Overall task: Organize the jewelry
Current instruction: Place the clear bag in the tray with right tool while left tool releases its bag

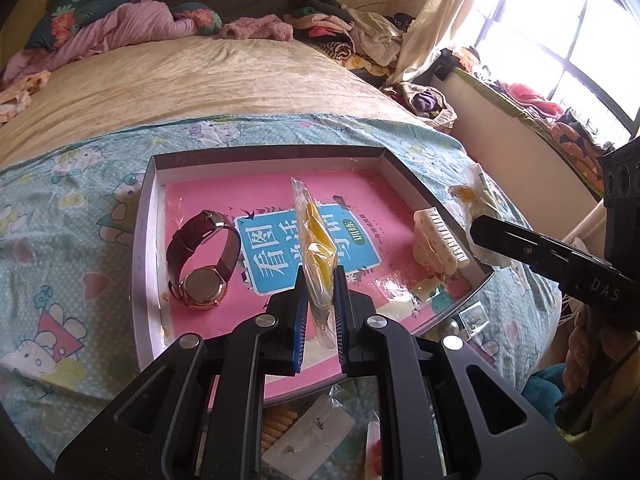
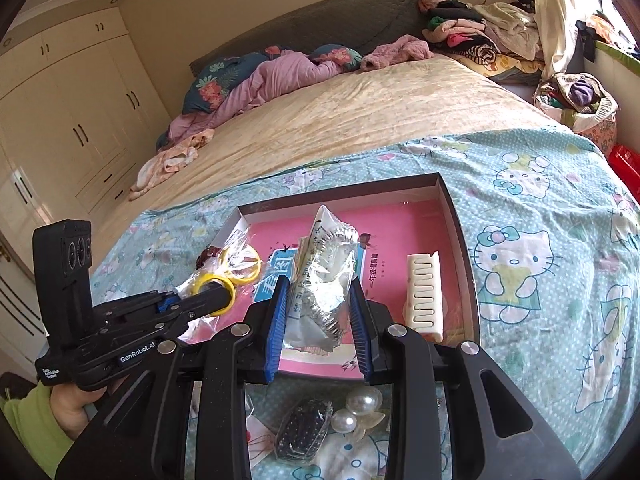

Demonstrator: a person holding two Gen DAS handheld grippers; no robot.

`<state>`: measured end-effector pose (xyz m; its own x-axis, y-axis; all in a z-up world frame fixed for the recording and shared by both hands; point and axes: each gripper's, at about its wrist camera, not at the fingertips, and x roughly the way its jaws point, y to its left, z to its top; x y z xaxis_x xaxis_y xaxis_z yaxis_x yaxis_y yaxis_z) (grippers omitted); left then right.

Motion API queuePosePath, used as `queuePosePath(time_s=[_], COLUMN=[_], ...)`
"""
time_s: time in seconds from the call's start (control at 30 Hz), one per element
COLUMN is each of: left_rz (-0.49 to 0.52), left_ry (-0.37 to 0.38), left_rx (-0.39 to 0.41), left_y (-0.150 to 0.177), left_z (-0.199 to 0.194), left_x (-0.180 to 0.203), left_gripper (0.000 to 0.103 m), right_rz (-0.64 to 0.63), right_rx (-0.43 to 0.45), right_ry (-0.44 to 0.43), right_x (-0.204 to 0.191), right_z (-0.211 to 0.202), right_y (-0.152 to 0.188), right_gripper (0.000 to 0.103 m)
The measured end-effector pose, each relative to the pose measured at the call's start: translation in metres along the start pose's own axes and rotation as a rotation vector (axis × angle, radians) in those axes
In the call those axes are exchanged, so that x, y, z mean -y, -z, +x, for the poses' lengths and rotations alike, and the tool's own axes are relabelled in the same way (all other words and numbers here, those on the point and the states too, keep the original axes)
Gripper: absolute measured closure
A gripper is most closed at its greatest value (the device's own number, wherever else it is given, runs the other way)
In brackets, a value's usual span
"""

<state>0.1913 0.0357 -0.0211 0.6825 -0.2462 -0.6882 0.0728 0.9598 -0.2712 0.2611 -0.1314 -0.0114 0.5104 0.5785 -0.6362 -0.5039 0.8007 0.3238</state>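
A shallow box with a pink liner lies on the bed; it also shows in the right wrist view. Inside lie a brown-strap watch and a cream hair claw, which also shows in the right wrist view. My left gripper is shut on a clear packet with yellow rings, held above the box; the packet shows in the right wrist view. My right gripper is shut on a clear packet with a silver item, above the box.
Near the box's front edge lie a pearl clip, a dark beaded item, an earring card and a yellow coil tie. Clothes pile at the bed's far corner. A wardrobe stands left.
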Motion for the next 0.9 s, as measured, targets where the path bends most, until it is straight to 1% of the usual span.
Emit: queuePosePath(time_s=[0.23, 0.33, 0.5, 0.8, 0.9], left_rz=[-0.013, -0.025, -0.037, -0.045, -0.046], left_ry=[0.019, 0.038, 0.049, 0.042, 0.042], left_rx=[-0.013, -0.017, -0.031, -0.049, -0.052], left_y=[0.002, 0.001, 0.002, 0.003, 0.003], left_z=[0.013, 0.017, 0.025, 0.032, 0.034], left_x=[-0.002, -0.003, -0.005, -0.008, -0.008], left_gripper=[0.097, 0.097, 0.097, 0.097, 0.097], right_rz=[-0.003, -0.001, 0.002, -0.005, 0.002], right_rx=[-0.041, -0.056, -0.09, -0.147, -0.16], right_ry=[0.028, 0.031, 0.044, 0.062, 0.068], right_x=[0.007, 0.01, 0.013, 0.012, 0.014], right_z=[0.027, 0.037, 0.051, 0.072, 0.076], right_y=[-0.003, -0.002, 0.003, 0.012, 0.015], right_gripper=[0.075, 0.075, 0.075, 0.075, 0.073])
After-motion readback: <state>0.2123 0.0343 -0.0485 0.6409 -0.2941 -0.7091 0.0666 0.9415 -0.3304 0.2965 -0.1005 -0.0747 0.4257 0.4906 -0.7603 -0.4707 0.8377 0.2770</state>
